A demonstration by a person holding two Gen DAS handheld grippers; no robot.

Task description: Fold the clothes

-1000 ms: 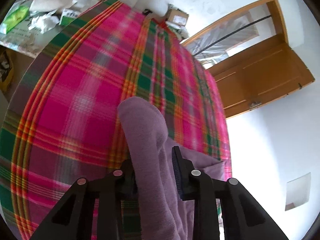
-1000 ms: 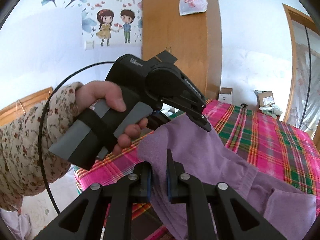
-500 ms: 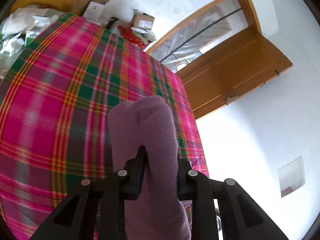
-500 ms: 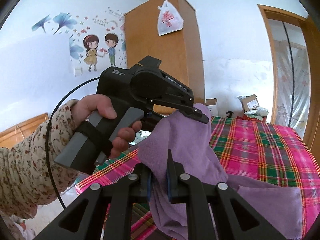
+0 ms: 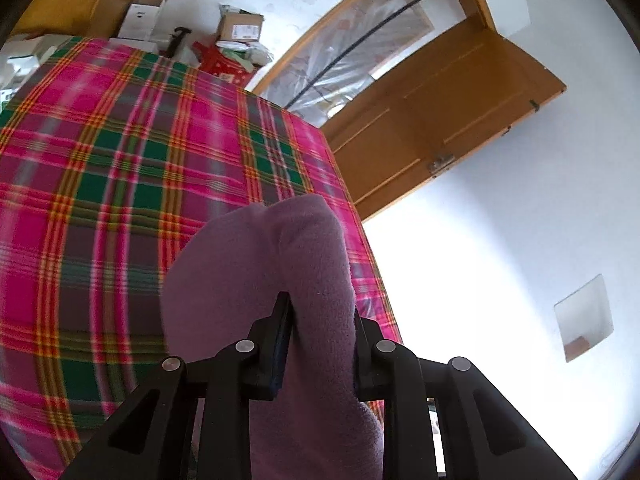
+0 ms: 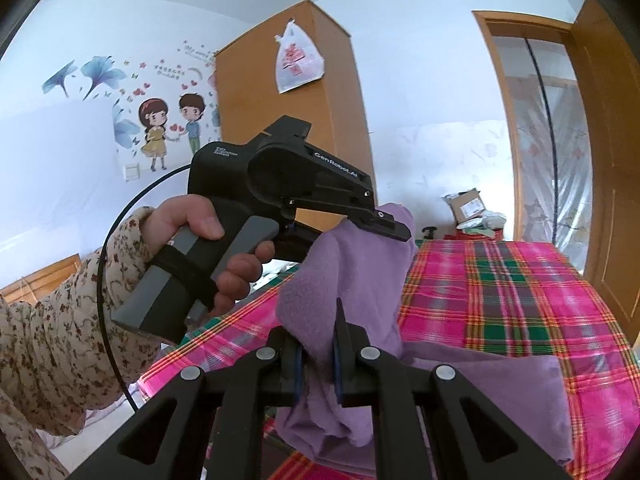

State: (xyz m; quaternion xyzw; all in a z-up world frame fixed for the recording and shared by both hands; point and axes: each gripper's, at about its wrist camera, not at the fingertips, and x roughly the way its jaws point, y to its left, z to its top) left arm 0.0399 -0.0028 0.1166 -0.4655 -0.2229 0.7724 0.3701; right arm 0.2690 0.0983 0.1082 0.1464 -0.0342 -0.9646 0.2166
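Bed with plaid cover (image 5: 120,184), pink, green and orange checks, fills the left-wrist view; taken as landmark throughout.

Purple fleece garment (image 6: 480,392): bulk lies on the bed's near edge. One end is lifted off the cover and bunched into a thick roll between both tools. In the right-wrist view the raised part runs up and away from the bed edge; the flat part stretches off to the right across the plaid. Long axis of the raised roll roughly along each tool's pointing line.

Left gripper (image 5: 322,316): jaws have just been closing, now set partway, with the fleece roll wedged between them and both pads pressed into it. Fabric humps forward past the tips, above the bed. In the right-wrist view this tool is held above the bed's near corner, nose tipped down toward the cover.

Right gripper (image 6: 320,320): jaws nearly together, pinching a thinner fold of the same garment just above the bed edge.

Person's hand (image 6: 200,248), in a floral sleeve (image 6: 60,340), is wrapped round the left tool's grey handle, thumb on top, fingers curled under.

Beyond the bed: wooden door (image 5: 440,120), cardboard boxes (image 5: 240,28), wardrobe (image 6: 300,100).
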